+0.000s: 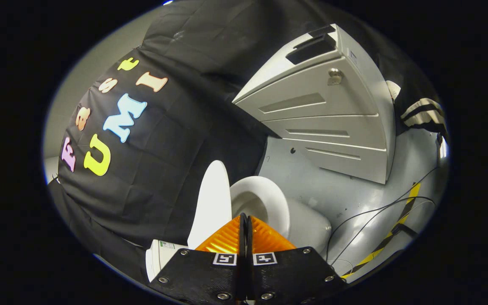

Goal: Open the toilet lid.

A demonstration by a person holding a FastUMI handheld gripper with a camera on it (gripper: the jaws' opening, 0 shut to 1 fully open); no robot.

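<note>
Hand-held gripper: the hand-held gripper (244, 218) is clenched, its two fingers pressed together tip to tip with nothing between them.
Fingers: they meet in a single point that overlaps the near rim of the toilet bowl; whether the tips touch it cannot be told.
Toilet lid: the toilet lid (211, 205) is already raised, standing on edge just beyond the fingertips and to their left, its white inner face turned toward the bowl.
Toilet bowl: the toilet bowl (265, 203) lies open right beyond the fingertips and a little to their right, its white rim and hollow in plain sight beside the lid.
Toilet body: the toilet body (309, 226) is pale grey-white and swells out to the right of the bowl, resting on the floor.
Tank: a white part of the toilet (159, 254) with a small label sits behind the lid's foot, left of the fingers.
Floor: the floor (345, 190) is smooth grey, with thin black cables (379, 212) curling across it and a yellow-and-black tape stripe (392, 233) beyond the toilet body.
Cabinet: a grey drawer cabinet (324, 118) with a keyhole lock stands well beyond the toilet.
Backdrop: black cloth (176, 161) hangs behind the lid.
</note>
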